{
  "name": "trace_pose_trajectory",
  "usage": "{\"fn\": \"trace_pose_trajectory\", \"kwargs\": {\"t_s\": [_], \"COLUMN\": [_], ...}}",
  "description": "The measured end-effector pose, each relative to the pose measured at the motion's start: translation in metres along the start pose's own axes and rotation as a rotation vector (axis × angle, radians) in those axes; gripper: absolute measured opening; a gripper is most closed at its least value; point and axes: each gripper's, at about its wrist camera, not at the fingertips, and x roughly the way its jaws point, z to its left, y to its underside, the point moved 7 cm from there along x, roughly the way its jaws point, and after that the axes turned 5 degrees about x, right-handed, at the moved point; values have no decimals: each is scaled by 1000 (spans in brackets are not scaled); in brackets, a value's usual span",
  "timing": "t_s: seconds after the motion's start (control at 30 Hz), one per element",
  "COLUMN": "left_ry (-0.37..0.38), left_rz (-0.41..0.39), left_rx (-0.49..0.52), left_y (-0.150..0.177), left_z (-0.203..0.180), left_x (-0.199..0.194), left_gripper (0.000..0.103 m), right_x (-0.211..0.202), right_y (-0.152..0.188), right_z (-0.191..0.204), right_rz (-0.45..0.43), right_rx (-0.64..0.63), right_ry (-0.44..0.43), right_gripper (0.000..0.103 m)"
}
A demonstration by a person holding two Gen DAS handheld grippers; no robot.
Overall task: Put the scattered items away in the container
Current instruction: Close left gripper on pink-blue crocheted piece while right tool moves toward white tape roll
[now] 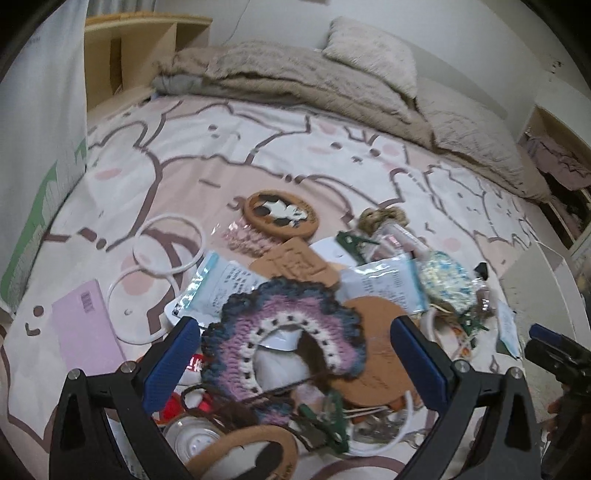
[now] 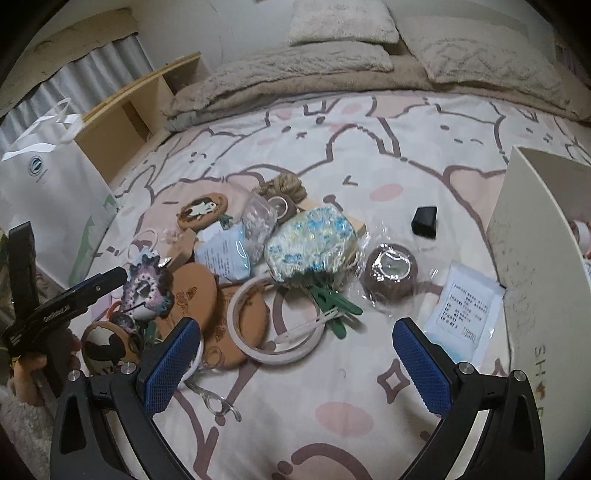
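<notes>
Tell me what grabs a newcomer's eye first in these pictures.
First, the purple-and-blue crocheted piece, lying on the heap of clutter between the open fingers of the left gripper. Next, the blue-speckled pouch in the middle of the pile on the cartoon-print bedsheet. The white box stands at the right edge, beside the open right gripper.

Beige blanket (image 1: 295, 85), pillow (image 2: 340, 22), shelf (image 2: 125, 110) behind.

The crocheted piece (image 1: 284, 332) was purple, white and dark blue; the bedsheet (image 2: 369, 155) pink-and-white with brown cartoon outlines; the clips (image 2: 332, 306) green.
</notes>
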Motion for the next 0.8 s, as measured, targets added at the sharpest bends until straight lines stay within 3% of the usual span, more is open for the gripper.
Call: {"fn": "trace_pose_trajectory", "kwargs": {"t_s": [0.57, 0.7, 0.8], "left_ry": [-61, -18, -17], "left_rz": [109, 144, 130], "left_rx": [44, 21, 29], "left_y": [10, 16, 15], "left_z": [-5, -8, -10], "left_x": [54, 62, 59], "left_gripper": [103, 103, 92], "right_x": [31, 38, 43], "right_y": [17, 20, 23], "right_z": [-8, -2, 6], "right_rz": [81, 97, 108], "right_rx": [2, 11, -10], "right_ry": [-2, -16, -22], "right_gripper": [103, 103, 103]}}
